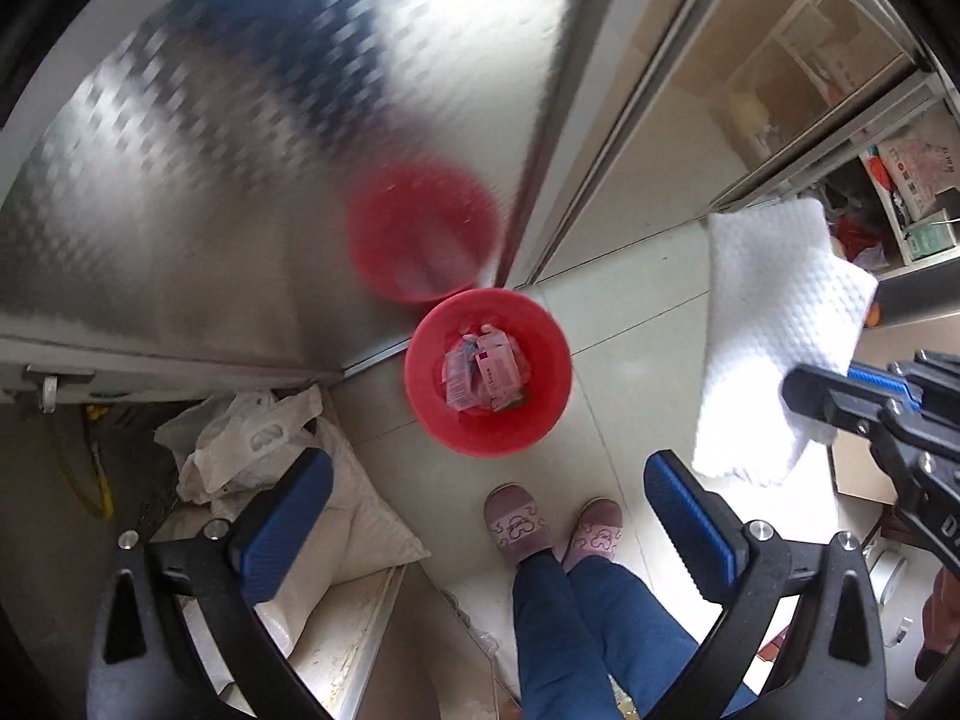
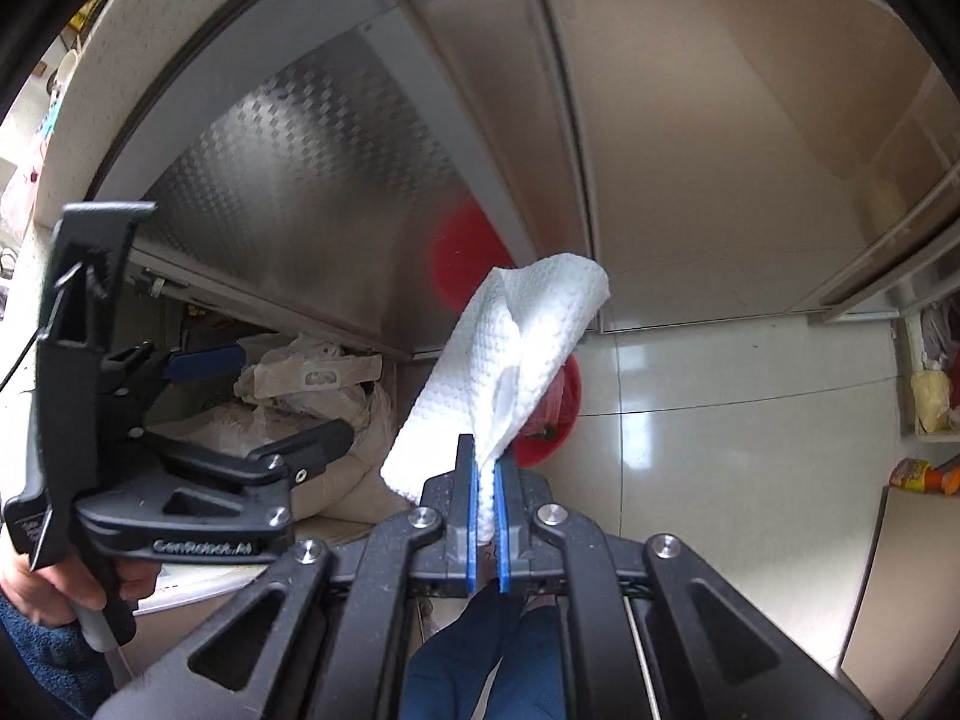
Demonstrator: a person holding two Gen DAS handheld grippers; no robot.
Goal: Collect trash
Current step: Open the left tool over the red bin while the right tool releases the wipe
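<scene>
Left wrist view: we are holding left gripper (image 1: 489, 483) with blue pads spread wide, gripping nothing. Red trash bin (image 1: 487, 373) sitting on tiled floor straight ahead between fingers, wrappers (image 1: 483, 375) lying inside. White paper towel (image 1: 774, 336) hanging off to right, pinched by right gripper (image 1: 810, 405). Plastic bags (image 1: 246, 438) lying beyond left finger.

Right wrist view: we are clamping right gripper (image 2: 487, 480) narrowly on paper towel (image 2: 510, 360), sheet rising ahead, partly covering red bin (image 2: 555, 420). Left gripper (image 2: 258, 396) hovering at left, spread apart.
</scene>
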